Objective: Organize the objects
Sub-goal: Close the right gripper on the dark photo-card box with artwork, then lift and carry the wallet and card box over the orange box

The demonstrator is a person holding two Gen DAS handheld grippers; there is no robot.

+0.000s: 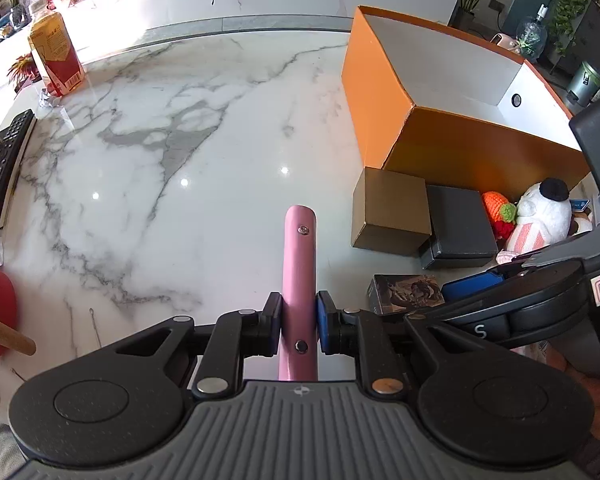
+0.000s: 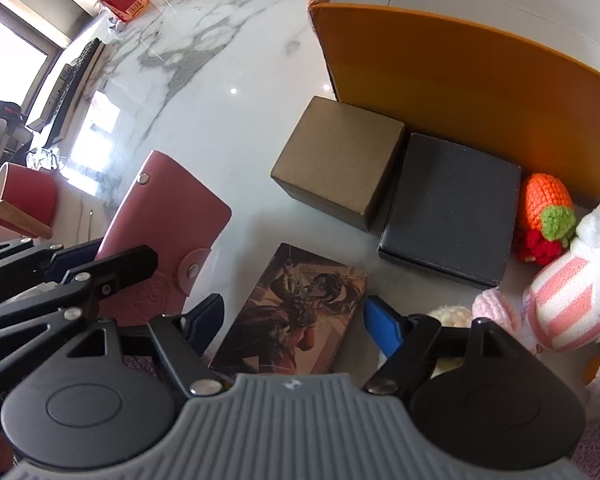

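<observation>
My left gripper (image 1: pixel 299 320) is shut on a pink snap-button card holder (image 1: pixel 299 264), held edge-up above the marble table; it also shows in the right wrist view (image 2: pixel 164 232). My right gripper (image 2: pixel 294 320) is open, its fingers on either side of an illustrated card box (image 2: pixel 296 304) lying flat on the table; that box also shows in the left wrist view (image 1: pixel 408 294). A brown box (image 2: pixel 340 156) and a black box (image 2: pixel 452 204) lie just beyond, in front of a big orange open box (image 2: pixel 460 80).
A crocheted orange and red toy (image 2: pixel 544 216), a white plush with pink stripes (image 2: pixel 572 292) and other soft toys lie at the right. A red paper cup (image 2: pixel 24 196), a remote (image 1: pixel 4 164) and a juice bottle (image 1: pixel 56 52) stand at the left.
</observation>
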